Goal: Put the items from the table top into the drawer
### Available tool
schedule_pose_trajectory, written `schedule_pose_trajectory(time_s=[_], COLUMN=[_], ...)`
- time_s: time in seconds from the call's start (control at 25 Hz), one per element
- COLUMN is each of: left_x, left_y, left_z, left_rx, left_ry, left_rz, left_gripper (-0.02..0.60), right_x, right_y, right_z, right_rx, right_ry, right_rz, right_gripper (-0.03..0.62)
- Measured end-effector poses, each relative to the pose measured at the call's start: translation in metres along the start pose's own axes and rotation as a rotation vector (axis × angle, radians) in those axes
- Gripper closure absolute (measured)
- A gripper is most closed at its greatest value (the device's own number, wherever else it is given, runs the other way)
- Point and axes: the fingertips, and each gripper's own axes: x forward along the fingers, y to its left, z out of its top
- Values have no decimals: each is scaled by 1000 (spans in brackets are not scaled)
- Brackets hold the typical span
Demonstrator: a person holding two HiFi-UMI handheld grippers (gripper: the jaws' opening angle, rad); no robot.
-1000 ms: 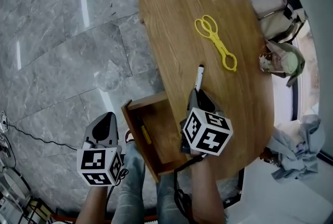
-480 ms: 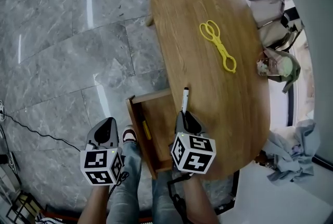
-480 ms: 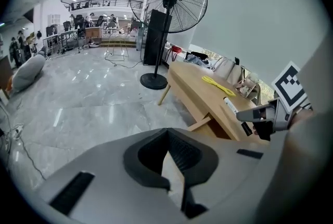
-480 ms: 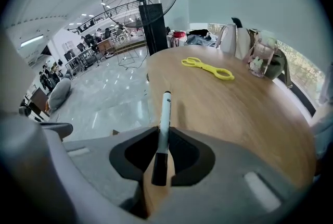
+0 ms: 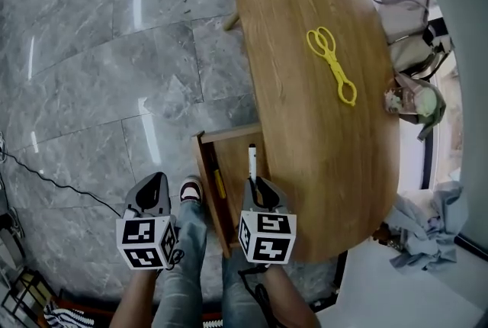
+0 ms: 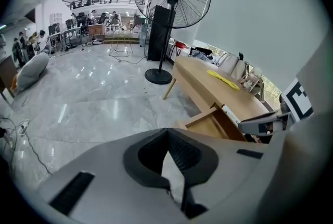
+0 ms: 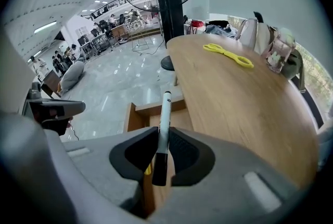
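The right hand-held gripper (image 5: 255,183) is clenched on a white marker (image 5: 252,160) with a black cap, the pads pinching it near the capped end while the white barrel sticks out past the jaw tips toward the far side. In the right gripper view the marker (image 7: 164,119) stands between the right hand-held gripper's (image 7: 161,151) pads and points toward the far wall of the open drawer (image 7: 152,108). From the head view, the marker hangs over the right part of the drawer (image 5: 229,136), which is pulled out from the left side of the wooden bench (image 5: 320,143) at its near end. A yellow stick-shaped item (image 5: 219,184) lies inside the drawer along its left wall; what it is cannot be made out. The left hand-held gripper (image 5: 156,181) is over the grey stone floor (image 5: 91,90), left of the drawer and apart from it; in the left gripper view, the left hand-held gripper (image 6: 167,134) has its jaw tips pressed together with nothing between them. Yellow tongs (image 5: 332,65) lie on the far half of the bench, well apart from both hand-held grippers. Bags (image 5: 404,14) sit off the bench's far right edge.
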Motion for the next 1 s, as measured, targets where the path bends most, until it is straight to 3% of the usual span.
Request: schedule_pose_trajectory(time_s=[0.2,0.36,0.6,1.0], left_x=[3,6,13,25], left_y=[7,12,16,-2], left_z=[-6,-5,2,23], left_rx=[-20,-39,-45,-23], left_ry=[6,0,-8,-15], left_rz=[8,17,20,-6], left_gripper=[586,586,586,586], right_x=[12,18,17,-9], right_y=[15,22,20,-4], right_z=[-12,-21,-14,29], right_rx=[-39,-30,-50,-229], right_ry=[56,93,89,23], right_rz=[56,92,91,41], right_gripper=[523,478,462,449])
